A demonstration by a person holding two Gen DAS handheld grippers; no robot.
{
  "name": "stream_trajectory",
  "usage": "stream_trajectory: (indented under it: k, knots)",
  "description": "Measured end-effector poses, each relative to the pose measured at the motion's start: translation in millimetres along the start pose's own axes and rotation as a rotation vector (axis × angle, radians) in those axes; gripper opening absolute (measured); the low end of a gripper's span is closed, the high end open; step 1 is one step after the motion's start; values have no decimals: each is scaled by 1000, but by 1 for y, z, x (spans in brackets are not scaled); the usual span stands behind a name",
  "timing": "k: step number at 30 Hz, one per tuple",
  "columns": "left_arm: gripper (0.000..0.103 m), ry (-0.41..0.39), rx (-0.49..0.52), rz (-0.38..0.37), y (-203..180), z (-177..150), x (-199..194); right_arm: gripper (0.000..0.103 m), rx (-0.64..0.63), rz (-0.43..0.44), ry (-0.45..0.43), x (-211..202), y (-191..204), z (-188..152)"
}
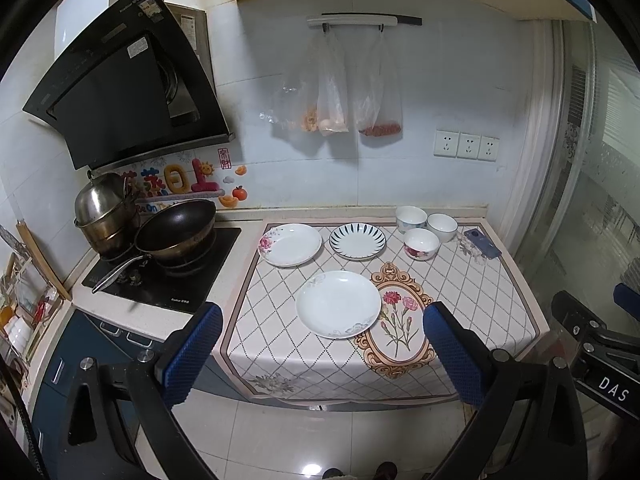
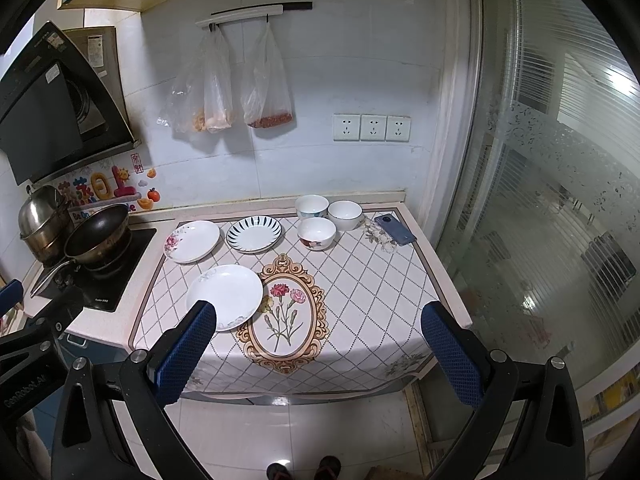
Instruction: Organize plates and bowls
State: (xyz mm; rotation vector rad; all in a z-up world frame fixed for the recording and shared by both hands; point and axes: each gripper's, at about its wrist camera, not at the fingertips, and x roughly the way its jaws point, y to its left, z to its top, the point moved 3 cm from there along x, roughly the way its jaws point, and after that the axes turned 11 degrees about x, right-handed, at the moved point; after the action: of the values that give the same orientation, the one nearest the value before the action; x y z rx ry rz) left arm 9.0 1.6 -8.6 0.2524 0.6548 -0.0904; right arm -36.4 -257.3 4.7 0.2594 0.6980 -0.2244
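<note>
Three plates and three bowls are sitting on the patterned cloth (image 1: 460, 280) over the counter. Nearest the front edge is lying the plain white plate (image 1: 338, 304), overlapping the cloth's flower frame; behind it, side by side and apart, are resting the rose-edged plate (image 1: 290, 245) and the blue-striped plate (image 1: 357, 241). Further right, the bowls are huddling close together: the blue-patterned bowl (image 1: 411, 219) at the back, the white bowl (image 1: 442, 227) beside it, the flowered bowl (image 1: 421, 243) in front. A blue phone (image 1: 482, 243) is lying just right of the bowls, near the cloth's right edge. To the left, the wok (image 1: 176, 230) and stacked steel pots (image 1: 102, 210) are crowding the black stove (image 1: 168, 280), the wok handle sticking out toward the front. Bags (image 1: 336, 84) are hanging on the wall above, well clear of the dishes. Both grippers are hovering off the front edge over the floor, the left gripper (image 1: 322, 350) and the right gripper (image 2: 318, 344) each spread wide and carrying nothing. The cloth's right half is lying bare, offering open room.
</note>
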Motion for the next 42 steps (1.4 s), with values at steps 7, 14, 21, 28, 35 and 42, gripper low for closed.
stream_trajectory:
  k: [7,14,21,28,35,42]
  knots:
    - [103,-1,-1,0,0,-1,0,103,-1,-5,-4,-1,1,0]
    - [103,0,-3,-1,0,0,-1,103,3,-4,-6,-2,2,2]
    - [103,-1,-3,0,0,1,-1,103,5,-5,-3,-2,2,4]
    - [103,-3,-2,1,1,4,-2,103,11,-3,-10,-3,1,5]
    - [103,-7,-5,3,2,12,-5,103,21,3,-15,-4,-2,5]
    - [103,-11,-7,6,3,13,-5,103,20,3,-17,-5,-2,4]
